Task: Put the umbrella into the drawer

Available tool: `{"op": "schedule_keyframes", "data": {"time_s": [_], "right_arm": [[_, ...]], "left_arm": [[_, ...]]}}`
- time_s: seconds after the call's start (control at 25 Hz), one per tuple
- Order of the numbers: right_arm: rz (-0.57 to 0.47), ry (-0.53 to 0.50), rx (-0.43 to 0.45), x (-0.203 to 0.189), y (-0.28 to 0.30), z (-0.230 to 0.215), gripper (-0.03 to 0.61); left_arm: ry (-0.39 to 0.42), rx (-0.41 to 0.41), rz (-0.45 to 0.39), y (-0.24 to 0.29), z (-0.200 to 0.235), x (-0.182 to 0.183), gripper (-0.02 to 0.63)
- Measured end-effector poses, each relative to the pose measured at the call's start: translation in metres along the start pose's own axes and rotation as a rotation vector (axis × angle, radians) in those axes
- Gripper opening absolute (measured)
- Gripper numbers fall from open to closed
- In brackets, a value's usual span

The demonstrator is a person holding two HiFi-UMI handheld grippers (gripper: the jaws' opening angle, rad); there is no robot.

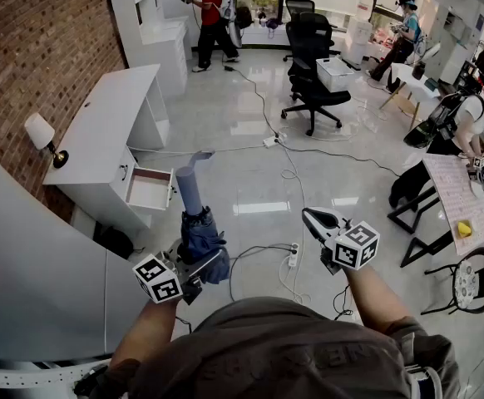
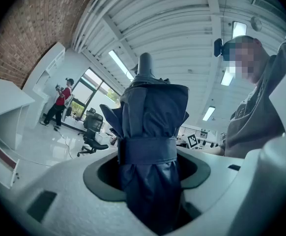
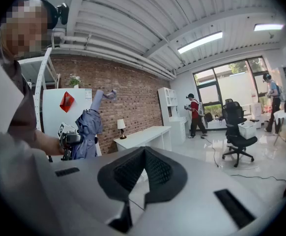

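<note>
While folded navy umbrella [image 2: 153,127] stands clamped between left gripper [image 2: 150,173] fingers [image 2: 100,177], lower end hidden beneath them, right gripper [image 3: 143,151] fingers [image 3: 123,173] sit closed together, holding nothing

- We could read no word, brand or number anywhere.
- The red diamond sign [image 3: 67,101] showed no legible character.
- The printed sheet [image 1: 461,198] at the right was too small for us to read.

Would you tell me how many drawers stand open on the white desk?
1: a white drawer pulled out at the near end of the white desk; others may be hidden.
</note>
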State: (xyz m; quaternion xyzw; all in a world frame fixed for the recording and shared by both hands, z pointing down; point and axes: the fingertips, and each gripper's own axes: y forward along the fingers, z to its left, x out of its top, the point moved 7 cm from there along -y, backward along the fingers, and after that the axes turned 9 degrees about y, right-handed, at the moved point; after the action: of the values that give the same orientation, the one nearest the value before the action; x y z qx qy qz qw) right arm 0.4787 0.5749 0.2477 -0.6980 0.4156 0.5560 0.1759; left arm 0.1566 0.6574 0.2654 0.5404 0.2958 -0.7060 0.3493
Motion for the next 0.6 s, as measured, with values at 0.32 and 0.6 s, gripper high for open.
{"op": "schedule_keyframes", "data": {"time_s": [0.32, 0.6], "right_arm": [[-0.008, -0.002, 0.009, 0.001, -0.002, -0.001, -0.009], [-0.026, 0.017, 0.012, 0.007, -0.03, -0.029, -0.008]], "left_arm": [[0.005, 0.003, 0.004, 0.003, -0.004, 0.0, 0.253], [0.017, 0.023, 0.005, 0.033, -0.028, -0.002, 0.253]]}}
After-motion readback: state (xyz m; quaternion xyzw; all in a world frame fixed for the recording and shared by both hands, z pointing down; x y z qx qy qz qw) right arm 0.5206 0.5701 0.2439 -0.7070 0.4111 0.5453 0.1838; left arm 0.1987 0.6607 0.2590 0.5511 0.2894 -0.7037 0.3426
